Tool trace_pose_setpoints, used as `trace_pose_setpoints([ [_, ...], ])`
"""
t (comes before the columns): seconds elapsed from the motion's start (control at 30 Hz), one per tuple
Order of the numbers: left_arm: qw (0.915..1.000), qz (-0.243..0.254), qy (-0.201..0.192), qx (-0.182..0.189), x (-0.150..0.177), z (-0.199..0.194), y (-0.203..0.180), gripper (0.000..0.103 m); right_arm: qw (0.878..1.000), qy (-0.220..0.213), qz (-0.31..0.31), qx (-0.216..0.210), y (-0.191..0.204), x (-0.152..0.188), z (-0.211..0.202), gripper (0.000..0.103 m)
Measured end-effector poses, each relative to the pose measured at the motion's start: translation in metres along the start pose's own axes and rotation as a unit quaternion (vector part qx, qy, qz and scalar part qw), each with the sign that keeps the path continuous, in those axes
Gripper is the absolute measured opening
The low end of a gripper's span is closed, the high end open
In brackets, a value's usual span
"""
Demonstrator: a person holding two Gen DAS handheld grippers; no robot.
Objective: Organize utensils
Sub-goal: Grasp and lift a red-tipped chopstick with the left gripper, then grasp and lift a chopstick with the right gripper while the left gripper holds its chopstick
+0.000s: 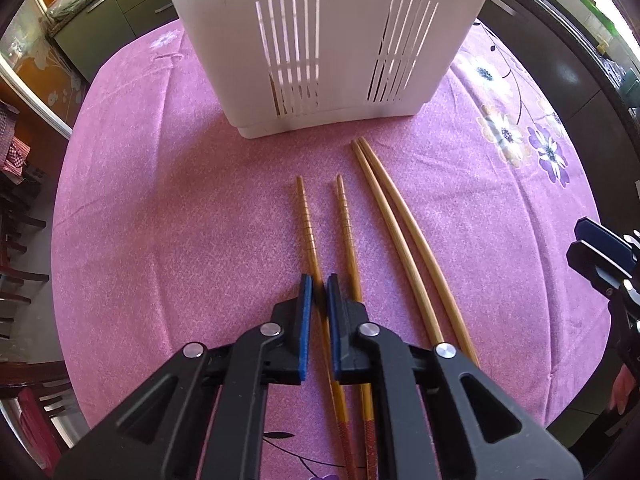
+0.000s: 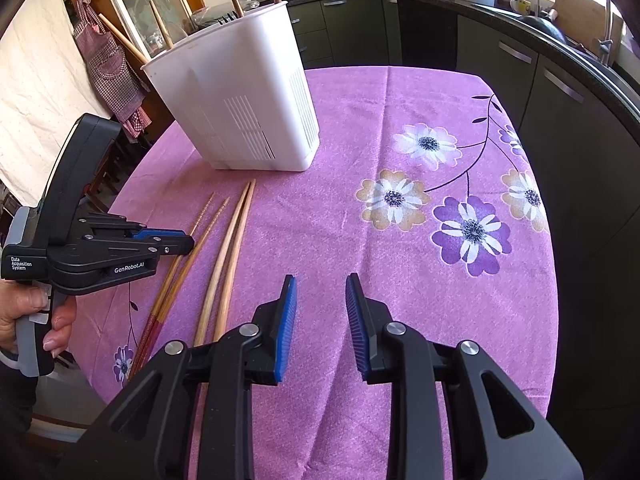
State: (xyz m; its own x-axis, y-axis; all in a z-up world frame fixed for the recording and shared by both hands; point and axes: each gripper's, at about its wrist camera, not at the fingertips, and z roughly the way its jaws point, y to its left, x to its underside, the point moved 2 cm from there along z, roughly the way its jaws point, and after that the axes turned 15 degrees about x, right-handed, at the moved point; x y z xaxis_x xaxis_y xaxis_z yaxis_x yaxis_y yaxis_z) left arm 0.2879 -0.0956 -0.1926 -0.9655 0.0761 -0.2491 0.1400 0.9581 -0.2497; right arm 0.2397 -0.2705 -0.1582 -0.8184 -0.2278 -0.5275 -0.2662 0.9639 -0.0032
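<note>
Our left gripper [image 1: 319, 285] low over the chopsticks, right gripper [image 2: 321, 285] hovering

We see left jaws narrowly parted astride one ridged chopstick [image 1: 306, 216]; right jaws spread, empty above the bench [image 2: 320, 216]. Beyond, pale chopsticks [image 1: 384, 208], then the white holder [image 1: 328, 48].

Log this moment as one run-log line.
left gripper: closing around ribbed chopstick, on cloth | right gripper: open, empty | plain chopstick pair: on cloth | white holder: upright

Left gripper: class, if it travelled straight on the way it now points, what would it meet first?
Probably the white utensil holder. The left gripper straddles a ridged chopstick lying along that line; whether it clears the chopstick depends on height, which is unclear.
</note>
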Motion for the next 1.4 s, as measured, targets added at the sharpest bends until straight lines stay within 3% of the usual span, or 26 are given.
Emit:
trace_pose_setpoints([
  [0.33,0.9995,-0.019,-0.021,0.016,0.002,-0.022,0.023,0.006,1.0,0.004,0.0,0.002,-0.002,0.001,0.002,0.026],
  [0.87,0.9902,0.007,-0.136,0.03,0.037,-0.137,0.032,0.006,1.0,0.012,-0.019,0.003,0.013,-0.005,0.005,0.026],
  [1.23,0.9853,0.031,-0.167,0.024,0.049,-0.164,0.023,0.006,0.996,0.056,-0.069,-0.026,0.061,-0.031,0.036,0.026],
  [1.4,0.9838,0.035,-0.174,0.027,0.053,-0.17,0.023,0.006,0.994,0.077,-0.083,-0.016,0.077,-0.043,0.056,0.023],
])
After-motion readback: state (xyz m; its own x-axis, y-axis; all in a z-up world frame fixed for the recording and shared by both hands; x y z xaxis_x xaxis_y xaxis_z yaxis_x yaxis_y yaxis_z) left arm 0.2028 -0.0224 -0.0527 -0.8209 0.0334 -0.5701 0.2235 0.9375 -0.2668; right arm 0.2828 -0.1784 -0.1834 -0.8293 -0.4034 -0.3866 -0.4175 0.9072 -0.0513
